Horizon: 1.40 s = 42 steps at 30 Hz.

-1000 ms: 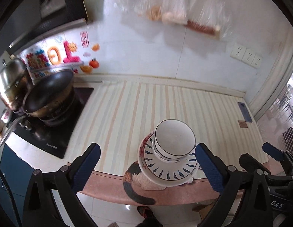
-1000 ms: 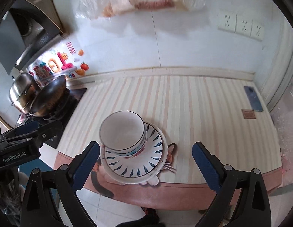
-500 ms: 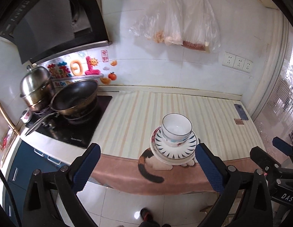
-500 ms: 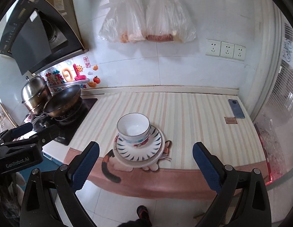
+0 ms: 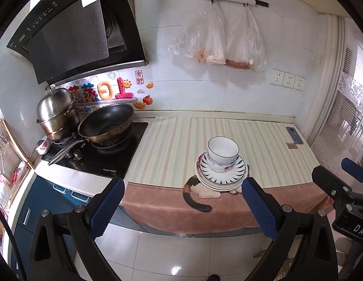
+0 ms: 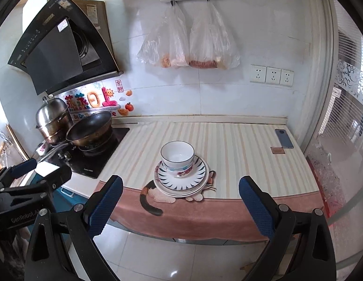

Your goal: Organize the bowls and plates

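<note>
A white-tiled kitchen wall backs a worktop (image 6: 228, 140) covered by a cream striped cloth with a pink front border and a cat print. Near the worktop's front edge, about midway along it, stands a stack of round white plates with dark blue petal marks (image 6: 181, 180) (image 5: 221, 175), lying flat. On them sits a white ceramic bowl with a thin dark rim (image 6: 177, 155) (image 5: 223, 151), upright, mouth facing up, nested in a flowered bowl beneath. Round things, they show no long axis. The left tool (image 5: 181, 207) and the right tool (image 6: 180, 203) both hang off the front edge above the floor, blue pads spread wide, holding nothing. A black wok (image 5: 106, 123) sits on the hob at the left end.
</note>
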Tool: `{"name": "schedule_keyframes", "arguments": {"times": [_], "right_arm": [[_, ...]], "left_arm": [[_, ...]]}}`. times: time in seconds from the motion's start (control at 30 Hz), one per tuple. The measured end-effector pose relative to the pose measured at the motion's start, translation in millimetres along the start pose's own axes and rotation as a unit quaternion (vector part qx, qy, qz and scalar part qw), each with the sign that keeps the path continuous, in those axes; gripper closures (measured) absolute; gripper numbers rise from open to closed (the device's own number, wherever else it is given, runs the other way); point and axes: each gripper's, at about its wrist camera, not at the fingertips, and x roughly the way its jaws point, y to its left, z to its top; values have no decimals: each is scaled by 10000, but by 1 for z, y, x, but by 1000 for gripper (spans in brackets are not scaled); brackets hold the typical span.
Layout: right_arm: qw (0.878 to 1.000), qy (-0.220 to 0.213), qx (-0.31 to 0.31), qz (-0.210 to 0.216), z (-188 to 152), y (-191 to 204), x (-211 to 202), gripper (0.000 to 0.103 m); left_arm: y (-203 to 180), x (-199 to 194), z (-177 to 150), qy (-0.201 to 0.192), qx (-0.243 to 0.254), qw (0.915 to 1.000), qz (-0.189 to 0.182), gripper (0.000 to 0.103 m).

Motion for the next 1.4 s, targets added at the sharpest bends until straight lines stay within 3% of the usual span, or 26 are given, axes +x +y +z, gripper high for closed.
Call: {"name": "schedule_keyframes", "arguments": {"times": [0.37, 1.4], "right_arm": [[9996, -146, 52, -226, -12, 21, -24, 1], [9991, -156, 134, -363, -27, 22, -39, 1]], "left_arm": [[10, -12, -7, -123, 85, 9999, -66, 0], [16, -25, -16, -181, 10, 9995, -251, 0]]}}
